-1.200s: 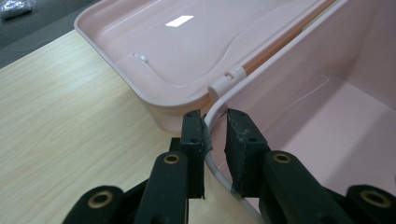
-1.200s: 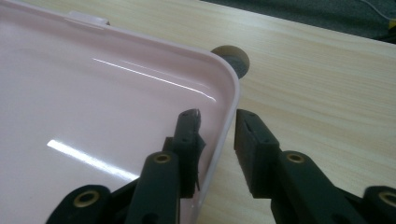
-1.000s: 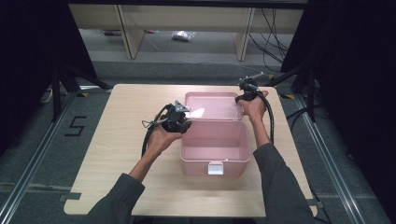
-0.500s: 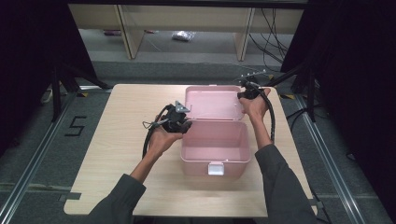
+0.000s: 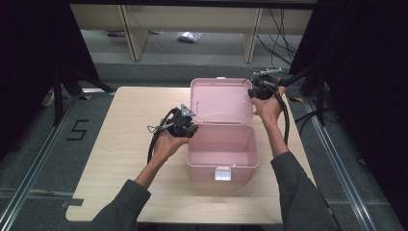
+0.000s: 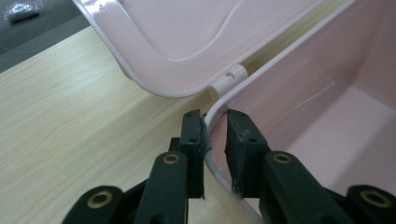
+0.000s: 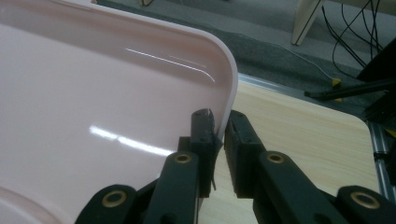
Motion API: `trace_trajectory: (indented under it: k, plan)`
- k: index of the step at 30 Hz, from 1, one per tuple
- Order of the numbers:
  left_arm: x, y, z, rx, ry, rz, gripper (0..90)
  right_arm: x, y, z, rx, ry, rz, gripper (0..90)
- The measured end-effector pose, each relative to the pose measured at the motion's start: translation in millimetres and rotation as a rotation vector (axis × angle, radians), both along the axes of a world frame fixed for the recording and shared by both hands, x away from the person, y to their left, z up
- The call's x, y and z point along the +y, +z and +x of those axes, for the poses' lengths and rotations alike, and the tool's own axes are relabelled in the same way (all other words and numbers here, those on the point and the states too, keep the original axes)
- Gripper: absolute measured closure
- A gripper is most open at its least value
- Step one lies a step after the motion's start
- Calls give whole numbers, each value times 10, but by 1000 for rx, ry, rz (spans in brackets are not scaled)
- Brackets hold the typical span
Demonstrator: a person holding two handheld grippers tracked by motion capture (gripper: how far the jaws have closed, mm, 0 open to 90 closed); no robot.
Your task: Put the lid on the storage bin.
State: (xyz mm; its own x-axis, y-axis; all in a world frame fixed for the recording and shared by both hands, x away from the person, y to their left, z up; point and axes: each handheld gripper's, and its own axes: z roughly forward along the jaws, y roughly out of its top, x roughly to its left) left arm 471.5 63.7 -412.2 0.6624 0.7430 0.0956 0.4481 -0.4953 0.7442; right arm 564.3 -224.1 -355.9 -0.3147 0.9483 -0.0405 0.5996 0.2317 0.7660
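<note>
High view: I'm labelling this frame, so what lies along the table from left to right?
Bare light wooden table → left tool clamped on the open pink plastic box → its raised lid → right tool gripping the lid's edge.

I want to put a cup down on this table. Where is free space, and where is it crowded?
Free: the bare table left of the pink box, and the strip in front of its latch. Crowded: the box's left wall, gripped by the left gripper, and the lid edge, held by the right gripper.
</note>
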Motion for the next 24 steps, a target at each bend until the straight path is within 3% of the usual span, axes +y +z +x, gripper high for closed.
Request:
trace_trajectory:
  k: [5,7,13,16,21,24]
  plan:
    - [-6,-3,-5,6,4,-4,765,-35,96,-104,-57,27,2,834]
    - [1,-2,-1,-9,1,3,765,-40,134,-150,-60,25,17,837]
    - [-1,-9,0,-3,5,-9,764,-58,229,-274,-75,41,11,837]
    - [2,-9,2,-4,6,-9,764,-74,265,-315,-112,62,-10,839]
    - [1,-11,1,-4,10,-10,764,-63,329,-408,-104,59,4,843]
    - [-4,-11,3,-5,10,-10,763,-78,345,-438,-122,70,5,845]
